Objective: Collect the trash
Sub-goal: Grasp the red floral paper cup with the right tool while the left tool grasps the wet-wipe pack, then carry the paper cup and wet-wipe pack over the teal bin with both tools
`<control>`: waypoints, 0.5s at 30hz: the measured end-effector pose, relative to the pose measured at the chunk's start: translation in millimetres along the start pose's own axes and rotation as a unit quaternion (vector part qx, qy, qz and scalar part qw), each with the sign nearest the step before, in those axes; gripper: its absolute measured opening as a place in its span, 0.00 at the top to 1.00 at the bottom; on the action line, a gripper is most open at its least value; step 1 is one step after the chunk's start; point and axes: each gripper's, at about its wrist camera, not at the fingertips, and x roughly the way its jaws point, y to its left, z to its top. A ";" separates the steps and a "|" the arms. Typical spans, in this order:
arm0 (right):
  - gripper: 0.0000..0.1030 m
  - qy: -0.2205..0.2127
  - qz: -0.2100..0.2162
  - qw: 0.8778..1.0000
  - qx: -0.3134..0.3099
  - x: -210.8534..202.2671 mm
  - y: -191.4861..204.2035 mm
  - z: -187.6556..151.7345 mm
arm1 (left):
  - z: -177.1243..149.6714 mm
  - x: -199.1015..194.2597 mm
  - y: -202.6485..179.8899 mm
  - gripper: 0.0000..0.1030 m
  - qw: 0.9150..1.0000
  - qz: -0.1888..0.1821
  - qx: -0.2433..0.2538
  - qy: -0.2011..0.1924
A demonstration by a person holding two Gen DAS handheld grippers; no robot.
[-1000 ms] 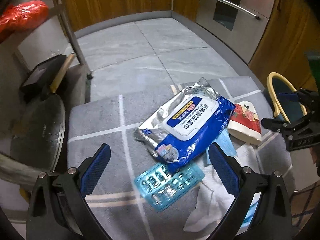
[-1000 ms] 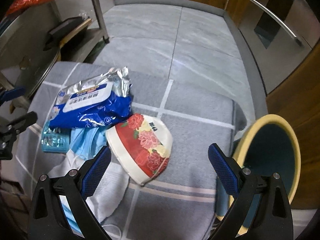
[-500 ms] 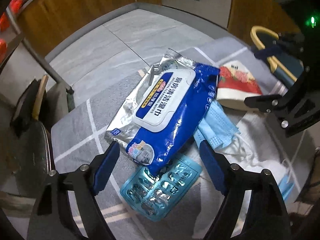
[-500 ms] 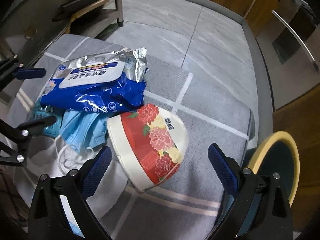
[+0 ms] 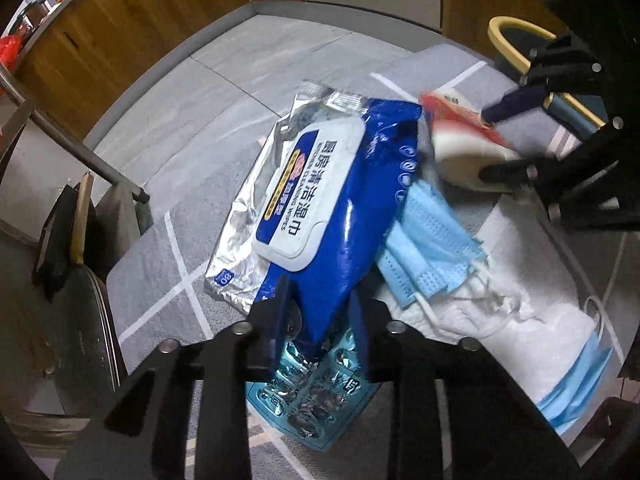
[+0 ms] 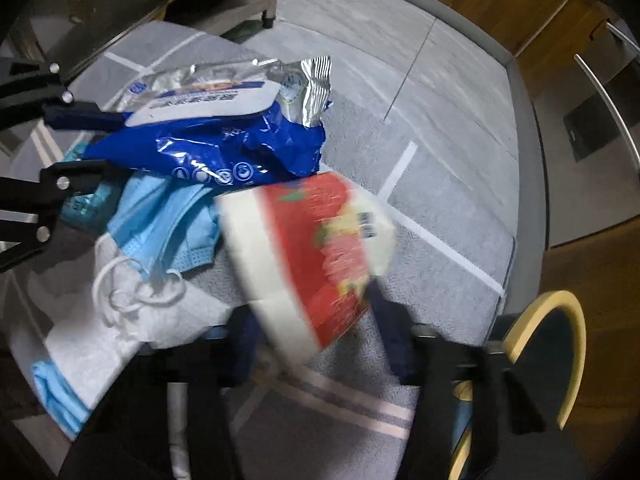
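Our left claw [image 5: 324, 316] has just been closing and now pinches the near end of the blue wet-wipes pack [image 5: 332, 200], whose silver far end lies toward the tiled floor. Our right claw [image 6: 316, 332] has likewise just been closing, and its jaws now sit narrow on either side of the red flowered paper bowl [image 6: 308, 252]; the bowl is blurred, so we judge it gripped rather than merely bracketed. Just under the wipes pack, at its near end, lies a teal blister pack [image 5: 312, 396]. To the right of it are the blue face masks [image 5: 428, 240], resting on crumpled white tissue [image 5: 520, 320], all on the grey striped cloth [image 6: 420, 248] over the desk. The yellow-rimmed bin [image 6: 560, 320] stands at the right edge of the desk, and we can see nothing in the part of it that shows. So, as we read it, collection is only starting: two pieces are being taken, none binned, and the blister pack, masks and tissue remain.
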 end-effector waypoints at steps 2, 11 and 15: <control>0.71 -0.003 0.007 1.000 0.004 -5.0 -3.7 -1.4 | 2.0 -4.9 3.3 0.79 1.000 -0.003 -0.008 -0.007; 0.96 -0.028 0.060 0.995 0.074 -29.9 -40.9 1.4 | 12.7 -36.1 37.7 0.88 0.993 -0.051 -0.096 -0.048; 0.96 -0.020 0.085 0.989 0.116 -28.1 -56.3 0.2 | 14.0 -36.7 62.6 0.88 0.977 -0.097 -0.183 -0.054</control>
